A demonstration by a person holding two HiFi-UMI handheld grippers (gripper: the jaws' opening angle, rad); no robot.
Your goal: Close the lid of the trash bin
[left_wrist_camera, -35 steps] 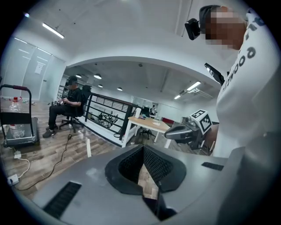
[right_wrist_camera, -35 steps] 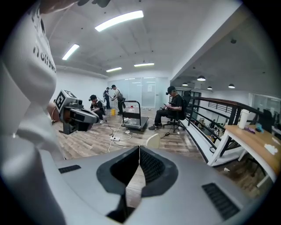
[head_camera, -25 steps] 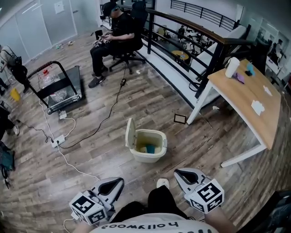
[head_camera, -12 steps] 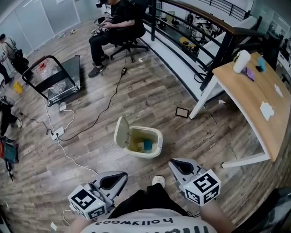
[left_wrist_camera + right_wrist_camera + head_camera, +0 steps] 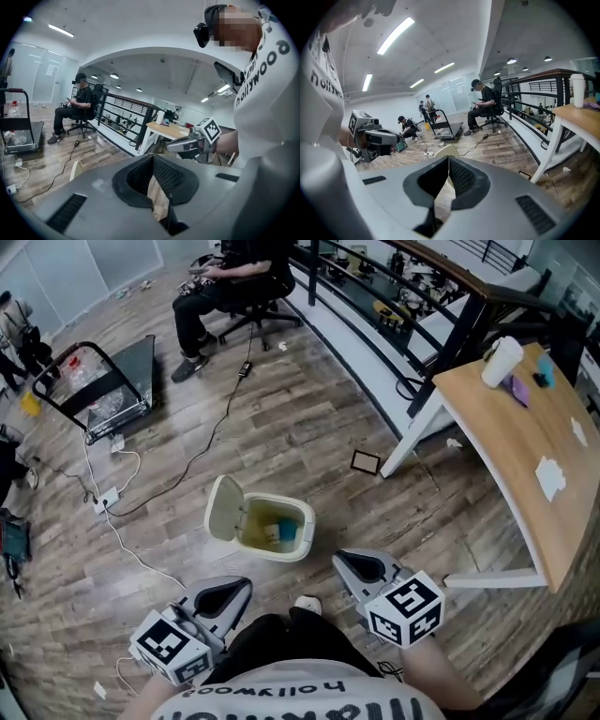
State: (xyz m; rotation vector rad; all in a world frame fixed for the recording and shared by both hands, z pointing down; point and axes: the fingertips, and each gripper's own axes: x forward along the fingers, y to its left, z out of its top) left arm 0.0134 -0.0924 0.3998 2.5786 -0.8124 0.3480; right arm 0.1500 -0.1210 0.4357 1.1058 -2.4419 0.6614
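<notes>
Lately stepped closer to the trash bin point(image 5: 274, 555), with its lid point(image 5: 225, 508) still tipped up at the bin's left side. Held left tool point(image 5: 242, 585) and right tool point(image 5: 341, 561) near the bin, both pinched together and empty. Closing seemingly not yet begun.
</notes>
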